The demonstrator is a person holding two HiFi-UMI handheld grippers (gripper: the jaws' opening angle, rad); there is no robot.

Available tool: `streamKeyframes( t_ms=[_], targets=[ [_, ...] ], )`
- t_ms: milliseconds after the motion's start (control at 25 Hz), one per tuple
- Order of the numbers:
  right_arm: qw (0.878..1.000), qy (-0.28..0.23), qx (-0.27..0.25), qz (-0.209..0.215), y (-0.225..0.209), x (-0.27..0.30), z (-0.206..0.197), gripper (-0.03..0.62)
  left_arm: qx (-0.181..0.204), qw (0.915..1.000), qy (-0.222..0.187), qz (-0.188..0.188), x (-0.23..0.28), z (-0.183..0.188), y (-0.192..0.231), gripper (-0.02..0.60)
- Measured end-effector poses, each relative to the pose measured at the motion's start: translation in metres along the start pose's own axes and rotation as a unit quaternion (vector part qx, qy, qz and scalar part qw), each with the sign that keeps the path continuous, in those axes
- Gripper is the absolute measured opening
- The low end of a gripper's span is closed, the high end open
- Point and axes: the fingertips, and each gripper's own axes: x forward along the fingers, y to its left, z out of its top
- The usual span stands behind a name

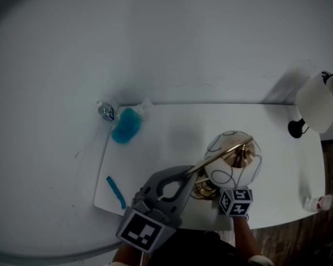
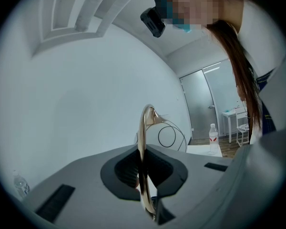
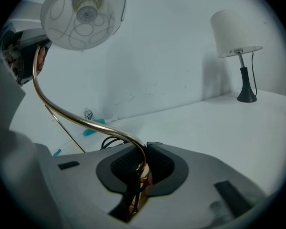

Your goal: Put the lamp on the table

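The lamp has a white globe shade (image 1: 233,158) drawn with thin circles and a curved gold stem (image 1: 219,155). It is over the near middle of the white table (image 1: 172,132). My left gripper (image 1: 191,172) is shut on the upper stem, which runs between its pads in the left gripper view (image 2: 143,175). My right gripper (image 3: 142,170) is shut on the lower stem beside a black cable (image 3: 109,142); in the head view only its marker cube (image 1: 235,201) shows below the shade. Whether the lamp's base touches the table is hidden.
A blue bottle (image 1: 126,125) and a small water bottle (image 1: 106,111) lie at the table's far left. A blue stick (image 1: 116,192) lies near the front left edge. A white-shaded lamp (image 1: 319,101) stands at the far right, and a bottle (image 1: 321,203) at the right front.
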Motion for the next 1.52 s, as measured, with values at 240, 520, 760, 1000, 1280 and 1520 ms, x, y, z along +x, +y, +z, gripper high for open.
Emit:
streamKeyframes(
  t_ms=[240, 520, 760, 1000, 1280, 1520],
  targets=[
    [1.000, 0.000, -0.004, 0.007, 0.0015, -0.0003, 0.0017, 0.040, -0.007, 1.0000, 0.001, 0.005, -0.0003, -0.0002, 0.0003, 0.005],
    [1.000, -0.001, -0.008, 0.011, 0.0022, -0.0003, 0.0027, 0.040, -0.005, 1.0000, 0.002, 0.006, 0.0002, -0.0002, 0.0006, 0.005],
    [1.000, -0.007, -0.010, 0.004, 0.0034, 0.0001, 0.0059, 0.041, -0.006, 0.9999, 0.000, 0.011, 0.0003, -0.0006, 0.0012, 0.006],
    [1.000, -0.007, -0.012, 0.007, 0.0033, -0.0002, 0.0053, 0.043, 0.001, 0.9999, 0.002, 0.017, 0.0001, -0.0010, 0.0010, 0.008],
    [1.000, -0.007, -0.013, 0.006, 0.0032, -0.0001, 0.0052, 0.044, -0.010, 0.9998, 0.003, 0.015, 0.0002, -0.0016, -0.0004, 0.028],
    [1.000, -0.003, -0.018, 0.002, 0.0028, 0.0002, 0.0052, 0.046, -0.008, 0.9998, 0.005, 0.016, -0.0001, -0.0017, -0.0015, 0.035]
  ],
)
